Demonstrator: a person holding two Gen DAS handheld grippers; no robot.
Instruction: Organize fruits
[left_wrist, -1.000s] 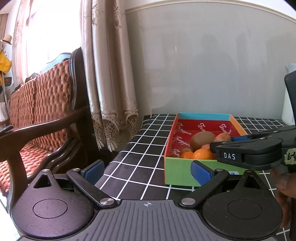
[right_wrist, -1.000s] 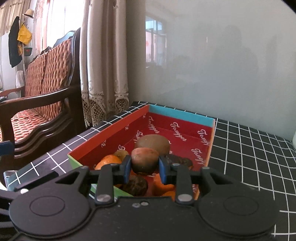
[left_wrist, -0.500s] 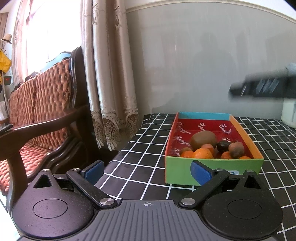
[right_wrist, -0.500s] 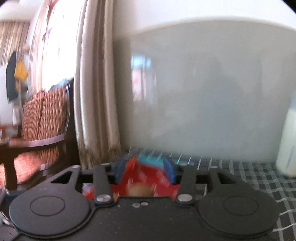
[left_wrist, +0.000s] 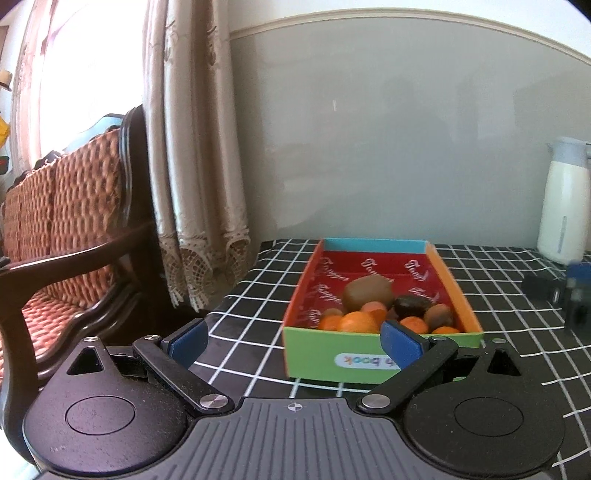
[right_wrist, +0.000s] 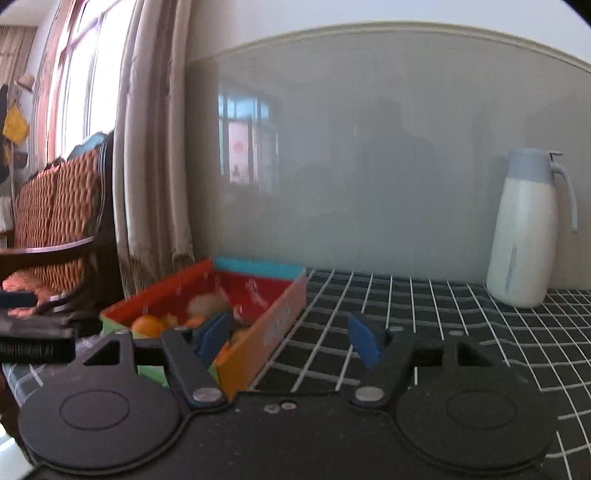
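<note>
A colourful cardboard box (left_wrist: 325, 356) with a red lining stands on the black checked table. In it lie a brown kiwi (left_wrist: 367, 293), several oranges (left_wrist: 356, 321), a dark fruit (left_wrist: 412, 306) and a small brown fruit (left_wrist: 437, 315). My left gripper (left_wrist: 294, 341) is open and empty just in front of the box's green wall. My right gripper (right_wrist: 288, 338) is to the right of the box (right_wrist: 273, 325). Its jaws are opening and nothing is between them; its left pad (right_wrist: 212, 336) overlaps the box's near corner in this view.
A white jug with a grey lid (right_wrist: 524, 229) stands at the back right by the wall. A wooden chair with a woven cushion (left_wrist: 62, 221) and a curtain (left_wrist: 195, 147) are left of the table edge. Checked cloth (right_wrist: 443, 332) spreads to the right of the box.
My right gripper let go of the small brown fruit, which now lies in the box. It pulled away to the right and its jaws widened. The left gripper stayed put.
</note>
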